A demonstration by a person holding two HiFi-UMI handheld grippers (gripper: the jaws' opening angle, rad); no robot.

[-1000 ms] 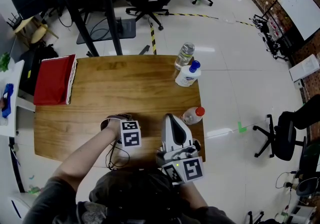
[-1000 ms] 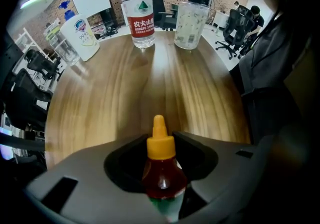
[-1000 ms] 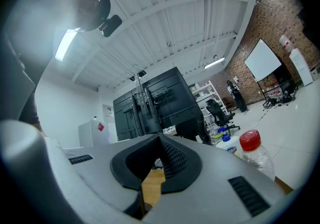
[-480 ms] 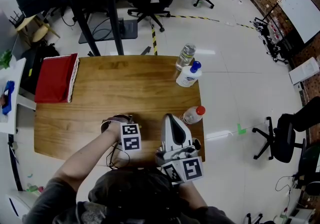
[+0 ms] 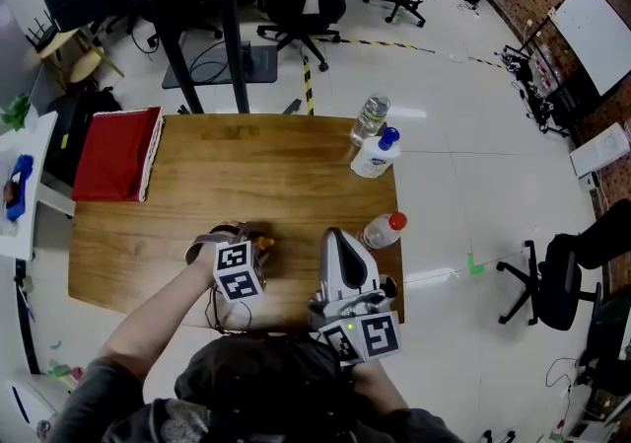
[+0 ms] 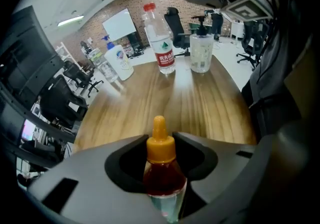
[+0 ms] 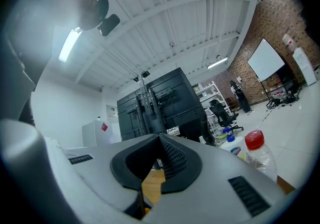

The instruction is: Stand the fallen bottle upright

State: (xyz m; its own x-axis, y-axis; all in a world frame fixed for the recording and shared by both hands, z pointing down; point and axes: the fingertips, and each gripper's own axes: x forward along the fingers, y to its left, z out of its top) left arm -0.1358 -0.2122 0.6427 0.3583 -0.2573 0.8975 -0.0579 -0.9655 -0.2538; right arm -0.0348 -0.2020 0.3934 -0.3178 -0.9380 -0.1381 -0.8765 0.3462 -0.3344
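Note:
A small clear bottle (image 6: 161, 173) with dark red liquid and an orange dropper cap sits between the jaws of my left gripper (image 6: 160, 154), cap pointing away from the camera. The jaws are shut on its body. From the head view, my left gripper (image 5: 252, 242) is above the wooden table (image 5: 197, 184) near its front edge, and the orange cap (image 5: 265, 244) peeks out at its right. Whether the bottle touches the wood I cannot tell. My right gripper (image 5: 333, 234) is beside it to the right, jaws together with nothing between them (image 7: 161, 149).
A red-capped water bottle (image 5: 383, 229) stands at the table's right edge. A clear bottle (image 5: 369, 116) and a white blue-capped bottle (image 5: 376, 153) stand at the far right corner. A pump bottle (image 6: 201, 48) shows in the left gripper view. A red folder (image 5: 116, 155) lies far left.
My left gripper has risen and tipped with the small bottle in it; its marker cube has shifted left and the orange cap now shows in the head view. The right gripper has stayed put.

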